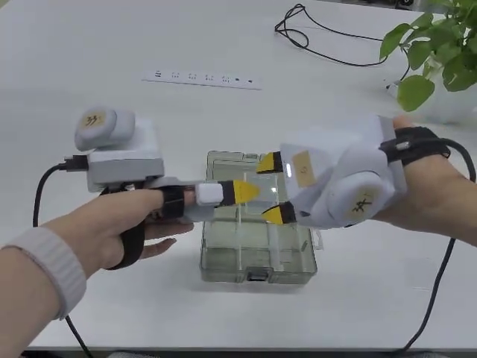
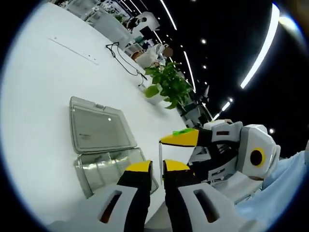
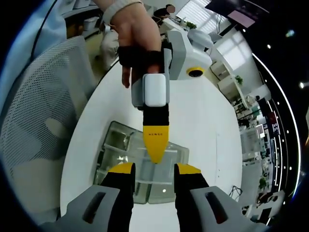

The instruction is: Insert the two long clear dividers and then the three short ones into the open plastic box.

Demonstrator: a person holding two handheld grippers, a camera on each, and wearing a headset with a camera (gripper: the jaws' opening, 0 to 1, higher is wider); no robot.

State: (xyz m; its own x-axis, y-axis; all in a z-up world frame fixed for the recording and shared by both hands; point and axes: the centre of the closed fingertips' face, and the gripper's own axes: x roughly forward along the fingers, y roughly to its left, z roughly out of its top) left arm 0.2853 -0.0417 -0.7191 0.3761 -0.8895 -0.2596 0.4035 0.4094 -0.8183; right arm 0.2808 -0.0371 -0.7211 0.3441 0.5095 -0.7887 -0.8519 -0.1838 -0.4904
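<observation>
Tongs on left (image 2: 157, 166) pinch clear divider (image 2: 160, 151); right tongs (image 3: 155, 167) gape over box (image 3: 113, 140).

L: white, yellow-tipped left tongs (image 1: 246, 192) level in left hand (image 1: 119, 224), jaws nearly touching | R: matching right tongs (image 1: 271, 189) in strapped right hand (image 1: 426, 186), jaws wide apart, flanking left tip

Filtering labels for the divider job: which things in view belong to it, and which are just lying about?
Job: plastic box, lid open; clear divider, pinched in the left gripper; right gripper, open over the box.
Lying about: power strip; black cable; potted plant; mesh chair.
</observation>
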